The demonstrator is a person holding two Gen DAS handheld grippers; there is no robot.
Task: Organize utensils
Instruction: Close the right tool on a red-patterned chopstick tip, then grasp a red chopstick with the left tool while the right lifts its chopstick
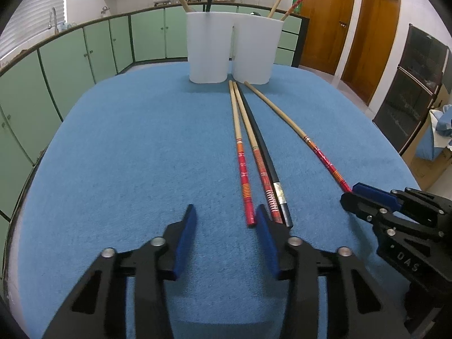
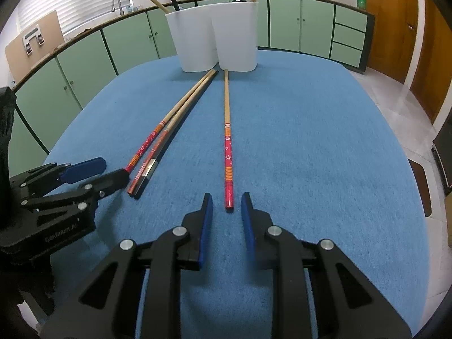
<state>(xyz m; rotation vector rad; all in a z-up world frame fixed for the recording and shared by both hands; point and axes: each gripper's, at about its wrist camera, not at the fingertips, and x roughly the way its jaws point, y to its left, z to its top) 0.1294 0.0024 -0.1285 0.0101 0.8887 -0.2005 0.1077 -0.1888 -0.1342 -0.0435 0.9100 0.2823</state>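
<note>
Three chopsticks lie bunched on the blue cloth: a red-handled one [image 1: 242, 166], a second red-handled one [image 1: 261, 169] and a black one [image 1: 268, 163]. My left gripper [image 1: 226, 217] is open at their near ends, and the first red tip lies just inside its right finger [image 1: 264, 226]. A single red-handled chopstick [image 2: 227, 147] lies apart to the right. My right gripper [image 2: 226, 199] is open with that chopstick's near end between its pads, a gap on each side. Two white containers [image 1: 209, 48] [image 1: 257, 50] stand at the far edge and hold upright chopsticks.
The blue-covered table [image 1: 127, 155] has rounded edges that drop off left and right. Green cabinets [image 1: 70, 62] and a counter with a sink run behind it. Wooden doors [image 1: 327, 19] and a dark cabinet [image 1: 409, 90] stand at the right.
</note>
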